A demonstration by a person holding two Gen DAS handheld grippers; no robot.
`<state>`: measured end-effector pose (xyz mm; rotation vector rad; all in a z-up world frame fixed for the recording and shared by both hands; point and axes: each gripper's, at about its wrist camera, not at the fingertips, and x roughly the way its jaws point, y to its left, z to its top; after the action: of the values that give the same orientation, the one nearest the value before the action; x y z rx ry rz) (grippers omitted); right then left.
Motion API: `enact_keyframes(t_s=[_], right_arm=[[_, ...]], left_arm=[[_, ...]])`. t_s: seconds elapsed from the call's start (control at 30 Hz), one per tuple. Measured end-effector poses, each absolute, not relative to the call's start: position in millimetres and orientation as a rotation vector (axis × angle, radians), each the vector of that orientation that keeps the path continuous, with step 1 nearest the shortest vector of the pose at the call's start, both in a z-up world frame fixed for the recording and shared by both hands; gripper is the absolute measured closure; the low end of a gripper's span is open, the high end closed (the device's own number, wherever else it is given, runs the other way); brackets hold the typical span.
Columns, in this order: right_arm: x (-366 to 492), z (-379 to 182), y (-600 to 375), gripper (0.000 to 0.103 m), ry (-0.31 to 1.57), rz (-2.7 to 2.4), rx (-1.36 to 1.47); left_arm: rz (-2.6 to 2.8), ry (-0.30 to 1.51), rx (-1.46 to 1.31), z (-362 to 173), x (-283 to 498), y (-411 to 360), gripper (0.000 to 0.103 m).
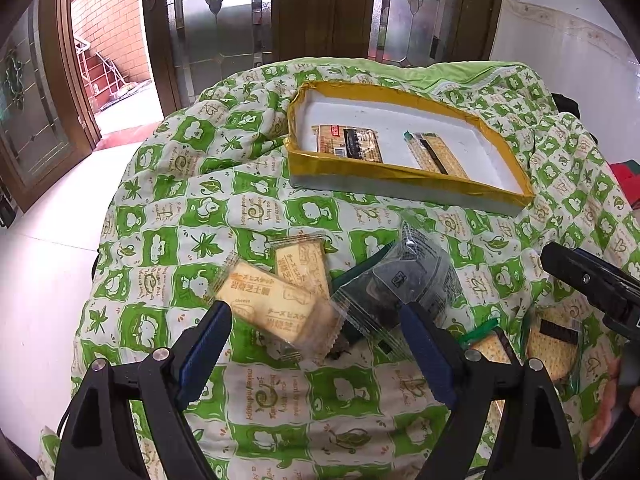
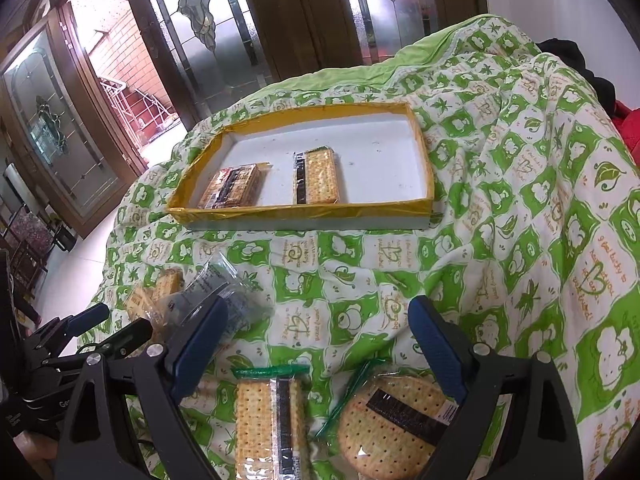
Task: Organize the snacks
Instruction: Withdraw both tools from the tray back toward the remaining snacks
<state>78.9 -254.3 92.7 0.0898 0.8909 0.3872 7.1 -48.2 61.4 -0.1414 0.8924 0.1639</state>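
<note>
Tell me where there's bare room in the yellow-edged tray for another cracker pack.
The tray is bare right of the rectangular cracker pack, out to its right wall, and along the far wall. The brown-labelled pack fills its near-left corner. The crowded spot is the loose packets heaped on the quilt.

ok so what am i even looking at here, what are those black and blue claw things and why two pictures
The claws are two hand-held grippers, one in each of a person's hands, with no robot arm behind them. Each carries a camera that looks along its fingers, hence two round pictures of one scene.

In the left camera's picture the left gripper stands open over cheese biscuit packets and a dark clear-wrapped packet. In the right camera's picture the right gripper stands open above a rectangular cracker pack and a round cracker pack. Neither holds anything.

All this lies on a green and white quilt. Further back sits a yellow-edged tray with two cracker packs already in it.
</note>
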Motion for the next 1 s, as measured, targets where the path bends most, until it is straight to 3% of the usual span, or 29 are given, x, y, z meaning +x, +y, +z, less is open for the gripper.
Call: enact_keyframes(t_s=[1.0], right_arm=[[43.8, 85.1, -246.7, 0.012, 0.971, 0.473, 0.082]], left_arm=[[0.201, 0.898, -0.021, 59.7, 4.4, -51.5, 0.014]])
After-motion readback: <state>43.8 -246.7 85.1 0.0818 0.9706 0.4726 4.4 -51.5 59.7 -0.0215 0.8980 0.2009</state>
